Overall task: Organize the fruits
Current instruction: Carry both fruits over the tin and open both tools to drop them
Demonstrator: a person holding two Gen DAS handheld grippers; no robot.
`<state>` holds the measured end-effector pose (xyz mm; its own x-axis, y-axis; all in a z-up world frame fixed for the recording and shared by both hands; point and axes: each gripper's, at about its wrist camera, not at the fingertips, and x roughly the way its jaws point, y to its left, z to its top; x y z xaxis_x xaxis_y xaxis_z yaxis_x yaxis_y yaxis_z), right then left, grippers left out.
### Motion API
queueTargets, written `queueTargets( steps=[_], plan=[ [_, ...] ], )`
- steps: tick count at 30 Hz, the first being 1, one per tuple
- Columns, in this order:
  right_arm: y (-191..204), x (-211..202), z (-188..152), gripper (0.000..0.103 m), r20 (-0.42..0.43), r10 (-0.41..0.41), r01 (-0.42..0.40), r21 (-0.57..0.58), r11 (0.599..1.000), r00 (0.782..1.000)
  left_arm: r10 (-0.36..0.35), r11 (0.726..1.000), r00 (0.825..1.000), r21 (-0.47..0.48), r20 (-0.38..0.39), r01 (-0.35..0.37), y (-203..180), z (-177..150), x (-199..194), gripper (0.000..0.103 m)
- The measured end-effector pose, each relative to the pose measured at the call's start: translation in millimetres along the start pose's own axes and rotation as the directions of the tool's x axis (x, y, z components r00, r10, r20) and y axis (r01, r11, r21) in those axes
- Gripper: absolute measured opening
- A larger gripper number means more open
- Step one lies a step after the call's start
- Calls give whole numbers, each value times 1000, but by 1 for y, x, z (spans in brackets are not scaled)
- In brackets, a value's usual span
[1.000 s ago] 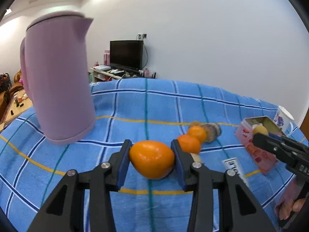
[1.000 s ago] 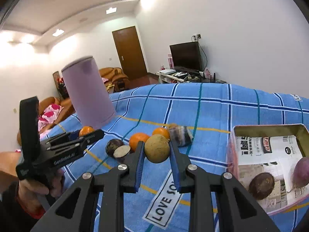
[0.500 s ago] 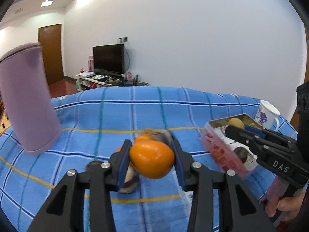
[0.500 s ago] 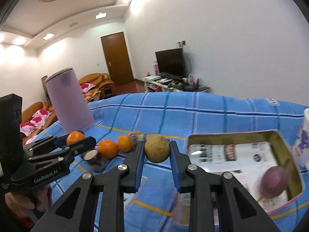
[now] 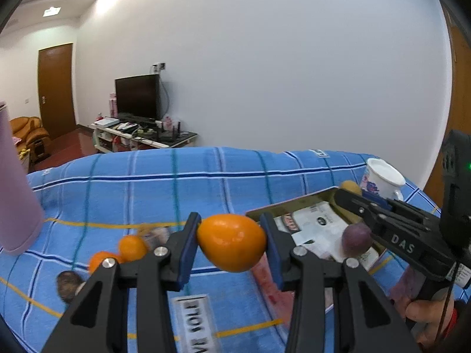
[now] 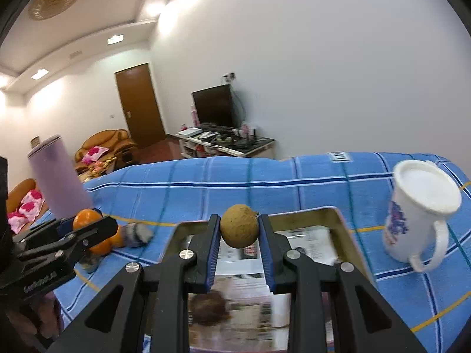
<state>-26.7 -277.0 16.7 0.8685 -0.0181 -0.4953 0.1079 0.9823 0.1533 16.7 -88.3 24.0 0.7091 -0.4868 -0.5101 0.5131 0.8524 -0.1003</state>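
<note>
Two fruits were gripped. From the left wrist view, the left gripper (image 5: pixel 231 245) pinched an orange (image 5: pixel 231 246) between its blue pads, above the blue cloth (image 5: pixel 206 182) beside the tin tray (image 5: pixel 297 203). From the right wrist view, the right gripper (image 6: pixel 239 231) clamped a brownish round fruit (image 6: pixel 239 225) over the tray, white mug (image 6: pixel 418 214) nearby
</note>
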Motion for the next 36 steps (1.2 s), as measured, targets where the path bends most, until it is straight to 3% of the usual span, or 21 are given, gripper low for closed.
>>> queueTargets(
  steps=[14,26,36],
  plan=[
    [-39,21,2,27,-57,-97,97,4,995,994,-35,999,995,23,-96,38,-55,3,64,44],
    [-34,43,-7,28,-138,-162,155,-61,986,977,8,1000,985,28,-173,-3,-59,-1,85,44],
    [-25,43,-9,28,-133,-174,163,-95,982,976,38,998,983,60,-182,-27,-64,-3,88,44]
  ],
)
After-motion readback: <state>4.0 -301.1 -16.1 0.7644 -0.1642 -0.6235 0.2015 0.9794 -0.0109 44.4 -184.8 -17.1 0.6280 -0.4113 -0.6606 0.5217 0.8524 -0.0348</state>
